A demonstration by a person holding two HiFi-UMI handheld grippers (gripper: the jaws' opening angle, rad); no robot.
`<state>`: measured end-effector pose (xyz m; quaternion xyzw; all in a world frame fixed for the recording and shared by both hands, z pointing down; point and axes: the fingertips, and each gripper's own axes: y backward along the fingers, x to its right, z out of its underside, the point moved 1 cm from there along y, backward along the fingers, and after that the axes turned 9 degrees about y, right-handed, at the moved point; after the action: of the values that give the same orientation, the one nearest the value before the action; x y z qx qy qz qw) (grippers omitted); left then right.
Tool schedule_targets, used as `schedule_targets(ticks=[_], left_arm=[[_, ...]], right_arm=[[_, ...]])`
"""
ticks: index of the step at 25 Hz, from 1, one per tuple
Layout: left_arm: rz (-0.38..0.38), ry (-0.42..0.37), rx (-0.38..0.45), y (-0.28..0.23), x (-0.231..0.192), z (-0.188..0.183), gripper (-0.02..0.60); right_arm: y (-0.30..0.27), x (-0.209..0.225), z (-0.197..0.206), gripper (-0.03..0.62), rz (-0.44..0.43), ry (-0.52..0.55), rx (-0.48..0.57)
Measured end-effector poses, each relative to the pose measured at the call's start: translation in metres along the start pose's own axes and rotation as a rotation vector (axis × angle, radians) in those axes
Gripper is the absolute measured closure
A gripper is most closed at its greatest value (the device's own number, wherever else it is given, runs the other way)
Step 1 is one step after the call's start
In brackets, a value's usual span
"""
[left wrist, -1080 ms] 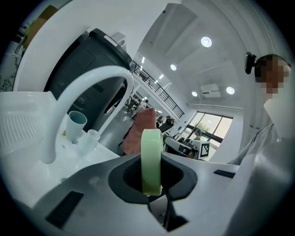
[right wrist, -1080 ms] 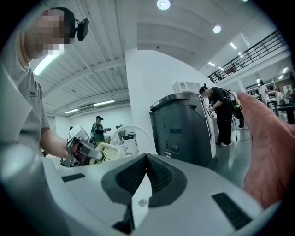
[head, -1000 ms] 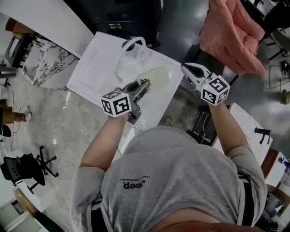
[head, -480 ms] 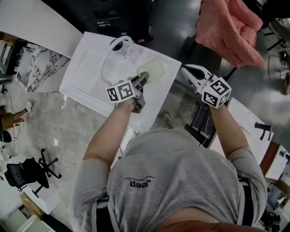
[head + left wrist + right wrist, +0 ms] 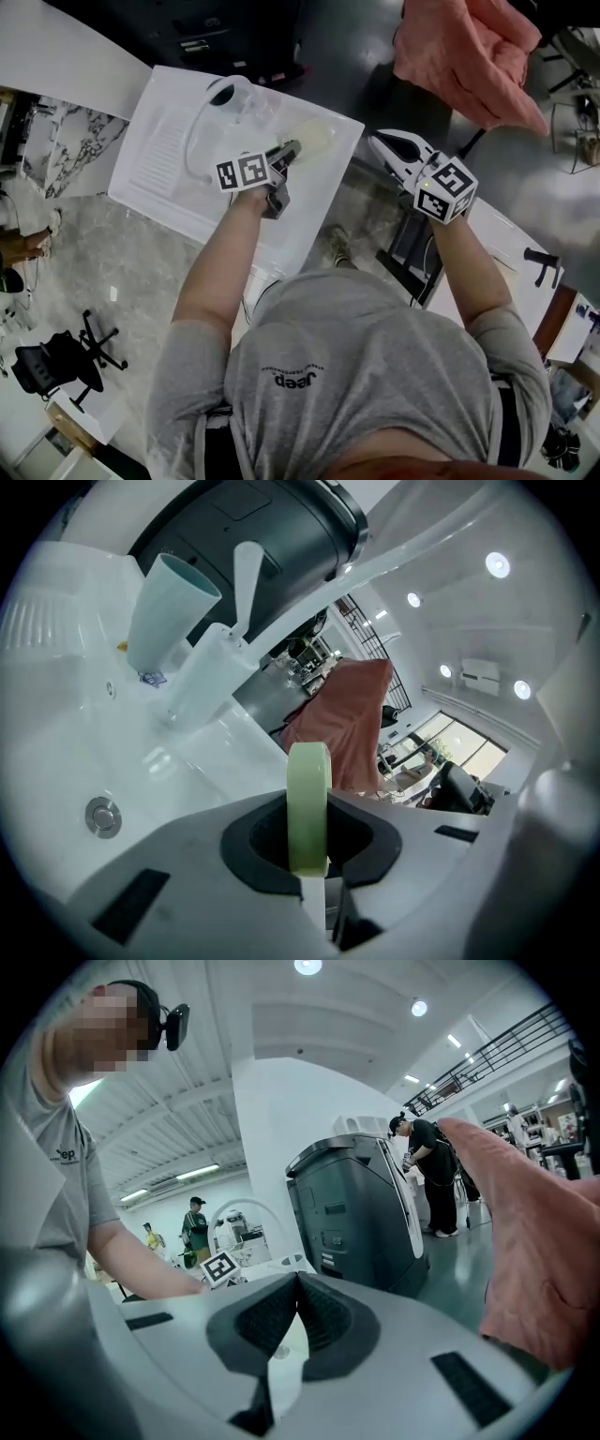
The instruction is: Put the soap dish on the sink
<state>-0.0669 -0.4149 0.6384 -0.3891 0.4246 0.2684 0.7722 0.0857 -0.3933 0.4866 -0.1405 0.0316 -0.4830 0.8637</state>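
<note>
One cup [image 5: 169,604] on sink [image 5: 56,747]; perhaps touching tap [image 5: 246,583]

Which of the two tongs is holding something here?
The left tongs: shut on the pale green soap dish above the white sink. The right tongs are shut and empty, beside the sink.

Your left hand-held gripper [image 5: 308,847] clamps the pale green soap dish [image 5: 309,785] edge-on. Left of the dish sits the sink's drain [image 5: 104,817], up-left a cup [image 5: 169,607] and faucet [image 5: 246,578], behind it pink cloth [image 5: 343,719].
</note>
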Motion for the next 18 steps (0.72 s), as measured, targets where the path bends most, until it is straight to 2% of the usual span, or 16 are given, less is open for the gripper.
schedule_targets(ticks=[8,13,18], left_arm=[[-0.117,-0.002,-0.082,-0.022,-0.042,-0.006,0.541],[-0.151,0.000,-0.111,-0.033,-0.058,-0.014,0.537],[-0.276,-0.022,-0.135,-0.039,-0.076,-0.015,0.445]], right_arm=[[0.001,0.008,0.016,0.540,0.006,-0.030,-0.022],[0.002,0.012,0.019,0.540,0.011,-0.040,-0.026],[0.004,0.012,0.024,0.540,0.008,-0.054,-0.026]])
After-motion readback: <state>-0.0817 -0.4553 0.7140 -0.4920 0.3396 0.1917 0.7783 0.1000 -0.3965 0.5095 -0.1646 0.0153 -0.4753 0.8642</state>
